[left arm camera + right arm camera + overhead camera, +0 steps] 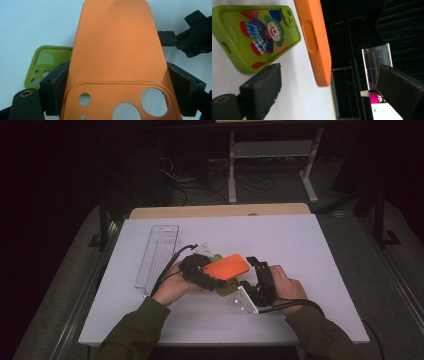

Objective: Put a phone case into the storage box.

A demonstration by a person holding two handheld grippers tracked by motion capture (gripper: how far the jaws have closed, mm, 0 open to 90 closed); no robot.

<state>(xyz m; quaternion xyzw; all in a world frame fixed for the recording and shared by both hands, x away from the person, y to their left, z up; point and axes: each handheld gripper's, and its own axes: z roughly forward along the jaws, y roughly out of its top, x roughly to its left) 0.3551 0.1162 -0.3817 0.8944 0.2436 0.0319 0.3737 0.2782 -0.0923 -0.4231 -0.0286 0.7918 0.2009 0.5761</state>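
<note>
My left tongs (117, 82) clamp the camera end of a light, probably bendy orange silicone phone case (227, 266) above table centre; my right tongs (332, 87), at three o'clock, gape around its free end.

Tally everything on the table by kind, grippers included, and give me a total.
Phone cases: 2, an orange phone case clamped in the left gripper and a green phone case lying on the table
Clear plastic trays: 1, the tray at the left
Grippers: 2, the left one and the right gripper, its jaws apart
Total: 5
</note>
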